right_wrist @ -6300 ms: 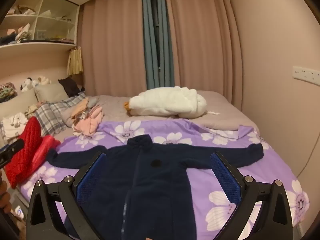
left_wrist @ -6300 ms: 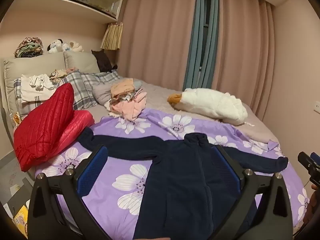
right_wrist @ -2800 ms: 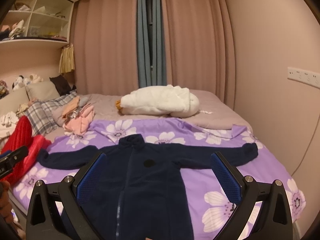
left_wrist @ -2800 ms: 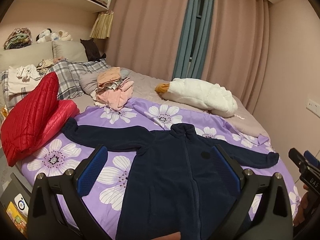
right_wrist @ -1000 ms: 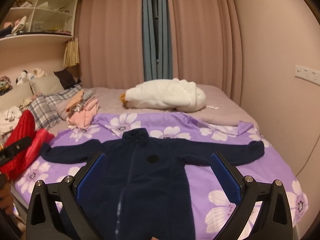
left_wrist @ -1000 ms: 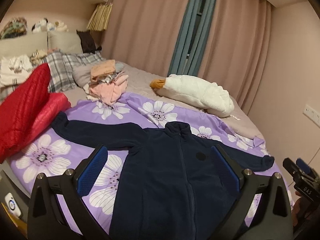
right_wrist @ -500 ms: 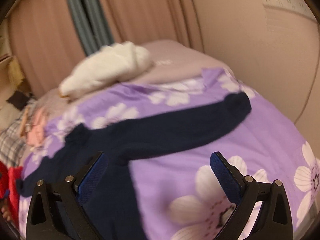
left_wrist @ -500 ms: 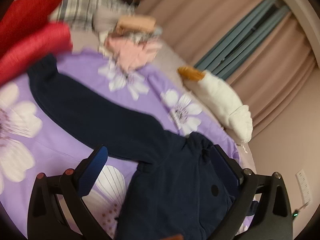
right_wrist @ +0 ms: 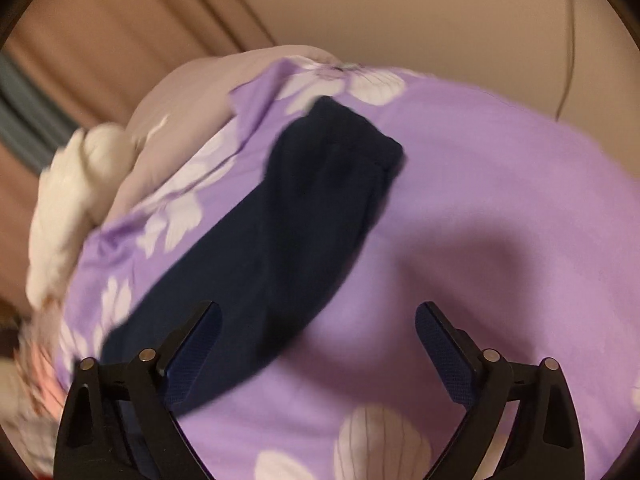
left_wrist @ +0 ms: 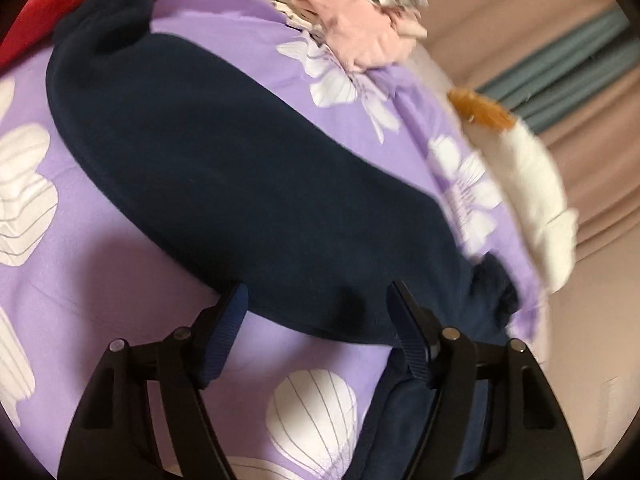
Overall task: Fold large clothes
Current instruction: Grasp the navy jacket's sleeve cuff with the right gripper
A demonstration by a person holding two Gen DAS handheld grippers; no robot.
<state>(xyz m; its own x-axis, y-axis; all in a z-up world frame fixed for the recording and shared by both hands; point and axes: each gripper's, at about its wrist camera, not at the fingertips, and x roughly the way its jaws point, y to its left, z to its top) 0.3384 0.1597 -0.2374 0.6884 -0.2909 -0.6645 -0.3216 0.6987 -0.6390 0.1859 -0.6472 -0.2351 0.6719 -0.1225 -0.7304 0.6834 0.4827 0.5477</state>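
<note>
A dark navy fleece jacket lies spread flat on the purple flowered bedspread point(left_wrist: 72, 280). In the left wrist view its left sleeve point(left_wrist: 240, 184) fills the middle, cuff at the upper left. My left gripper point(left_wrist: 316, 300) is open, low over the sleeve's lower edge near the armpit, one finger on each side. In the right wrist view the right sleeve point(right_wrist: 288, 240) runs diagonally, cuff at the top. My right gripper point(right_wrist: 318, 316) is open, just above the sleeve's lower edge and the bedspread point(right_wrist: 500, 220).
A red quilted jacket point(left_wrist: 60, 4) lies past the left cuff. A pile of pink and beige clothes point(left_wrist: 360, 12) and a white puffy garment point(left_wrist: 532, 200) sit further up the bed. Curtains and a wall bound the far side.
Both grippers have dropped steeply toward the bed and spread apart, each closing in on one sleeve. The left gripper's fingers have narrowed; the jacket has not moved.
</note>
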